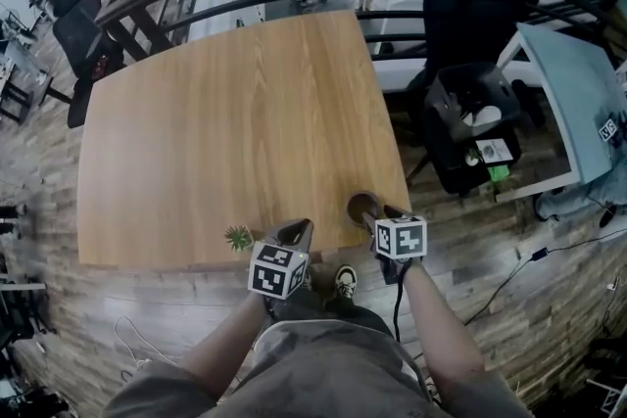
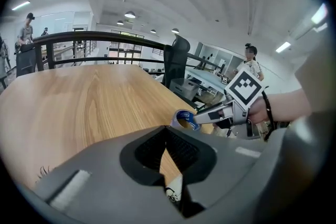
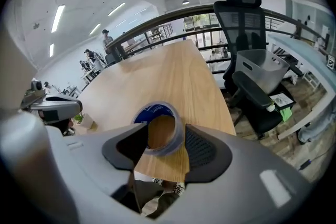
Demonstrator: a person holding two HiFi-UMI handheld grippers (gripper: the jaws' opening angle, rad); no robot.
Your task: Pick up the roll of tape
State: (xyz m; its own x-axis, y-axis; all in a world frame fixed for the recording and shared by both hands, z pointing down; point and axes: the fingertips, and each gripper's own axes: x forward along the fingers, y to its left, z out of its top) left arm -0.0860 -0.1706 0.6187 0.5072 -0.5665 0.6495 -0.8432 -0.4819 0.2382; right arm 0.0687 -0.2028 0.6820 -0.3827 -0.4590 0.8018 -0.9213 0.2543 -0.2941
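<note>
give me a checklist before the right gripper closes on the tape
1. Tape between right gripper jaws: ok.
2. Both jaws outside the tape: cannot tell, one jaw hides that side.
3. Tape flat on table: ok.
4. Tape far from table edge: not ok, it sits near the front corner.
5. Left gripper shut, empty, clear of tape: ok.

Head view steeply overhead, gripper views low, sharing table [image 1: 235, 113]

Low in the head view, both forearms [image 1: 232, 340] reach forward and down. The left gripper [image 1: 298, 230] has its jaws closed at the tips; the right gripper [image 1: 375, 213] has its jaws apart.
</note>
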